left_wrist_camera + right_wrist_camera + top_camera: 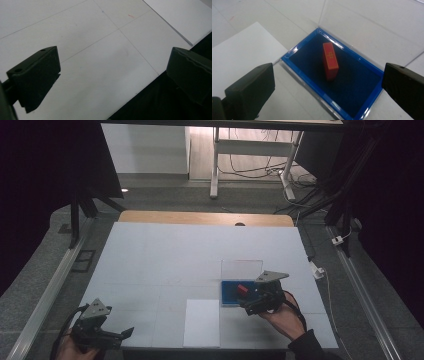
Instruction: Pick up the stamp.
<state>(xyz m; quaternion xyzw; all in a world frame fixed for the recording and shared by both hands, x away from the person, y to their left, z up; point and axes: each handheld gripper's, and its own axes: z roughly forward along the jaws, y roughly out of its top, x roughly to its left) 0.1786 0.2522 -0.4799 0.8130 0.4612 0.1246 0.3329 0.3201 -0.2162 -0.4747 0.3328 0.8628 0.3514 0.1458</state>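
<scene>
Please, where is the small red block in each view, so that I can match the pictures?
High view: red block in the blue tray, right of centre.
Right gripper view: block at centre, inside the tray.
Shared landmark: white sheet beside the tray.

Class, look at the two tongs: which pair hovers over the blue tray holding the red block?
The right tongs, open above the blue tray with the red block. The left tongs sit over bare table near the front edge.
</scene>
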